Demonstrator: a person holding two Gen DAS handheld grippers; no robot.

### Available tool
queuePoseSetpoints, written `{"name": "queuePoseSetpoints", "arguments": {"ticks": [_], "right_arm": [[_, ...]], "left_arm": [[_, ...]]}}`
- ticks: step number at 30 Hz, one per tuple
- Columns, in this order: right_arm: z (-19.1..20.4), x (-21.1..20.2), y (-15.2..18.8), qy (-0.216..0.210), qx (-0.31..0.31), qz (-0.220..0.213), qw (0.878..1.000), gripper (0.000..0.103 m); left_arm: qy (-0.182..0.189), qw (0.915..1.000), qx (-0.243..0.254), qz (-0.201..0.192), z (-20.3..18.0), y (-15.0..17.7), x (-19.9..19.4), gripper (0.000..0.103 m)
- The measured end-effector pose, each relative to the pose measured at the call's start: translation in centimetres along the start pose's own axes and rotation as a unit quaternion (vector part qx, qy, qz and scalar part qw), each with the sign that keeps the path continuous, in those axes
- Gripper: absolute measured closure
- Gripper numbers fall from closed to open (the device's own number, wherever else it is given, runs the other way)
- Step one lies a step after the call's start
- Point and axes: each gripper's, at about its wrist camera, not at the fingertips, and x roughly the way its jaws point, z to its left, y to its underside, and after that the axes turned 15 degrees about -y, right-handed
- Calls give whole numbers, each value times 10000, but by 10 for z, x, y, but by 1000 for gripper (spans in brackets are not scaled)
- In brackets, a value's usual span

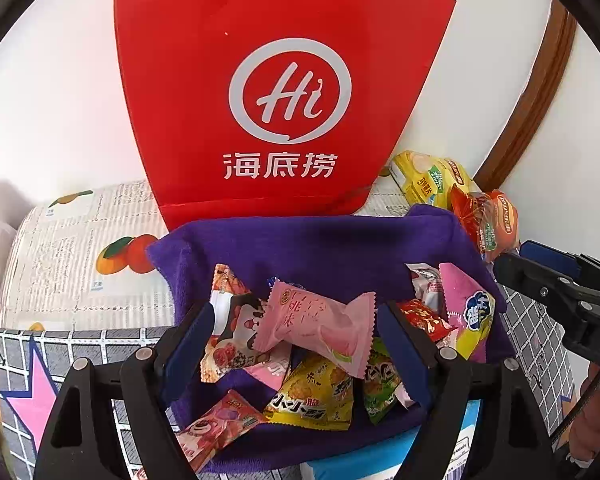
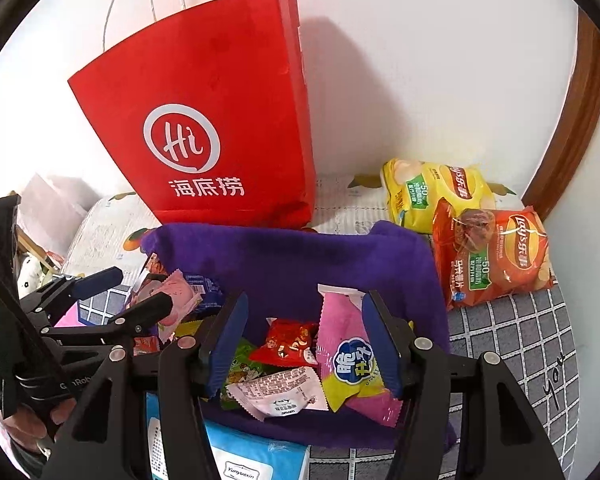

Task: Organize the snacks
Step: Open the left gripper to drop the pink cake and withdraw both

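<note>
A purple cloth bin (image 1: 324,248) (image 2: 284,256) holds a heap of several small snack packets. In the left wrist view my left gripper (image 1: 298,336) hangs open over the heap. A pink peach packet (image 1: 316,328) lies loose between its fingers, touching neither pad. From the right wrist view the same left gripper (image 2: 140,292) reaches in from the left. My right gripper (image 2: 306,340) (image 1: 516,264) is open over the bin's right side. Under it lie a pink packet with a blue logo (image 2: 352,364), a red packet (image 2: 286,344) and a white one (image 2: 280,392); none is gripped.
A red paper bag (image 1: 284,92) (image 2: 220,140) stands against the wall behind the bin. A yellow chip bag (image 2: 432,192) and an orange chip bag (image 2: 496,256) lie at the right. A blue tissue pack (image 2: 252,456) sits in front. A grey grid cloth (image 2: 520,340) covers the table.
</note>
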Motion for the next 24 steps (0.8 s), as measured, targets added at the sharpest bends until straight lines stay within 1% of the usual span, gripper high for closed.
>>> {"name": "queuePoseSetpoints", "arguments": {"ticks": [6,9,12,16,18,23,24], "right_arm": [[13,-18,4,90,-34,-154,9998,44],[22,-35,12,63,-32,-218,9997,43],[30,-53,23,194,-94,-332,9992,41],[39,-74,39,405,-152,-422,9982,38],[40,-82,47,355,-97,-430,9984,36],[43,-96,70,244,133,-339,9990,36],[45,-98,73,244,141,-337,9990,34]], "left_arm": [[-108,9999,7,-92,1,0,-20,20],[-153,9998,24,-158,1,-2,-34,20],[-188,9996,-19,-203,3,2,-50,20],[-208,9995,19,-222,5,17,-74,20],[-234,9995,-5,-221,7,29,-87,20],[-212,9996,-61,-186,12,57,-112,20],[-201,9996,-73,-190,12,61,-115,20]]}}
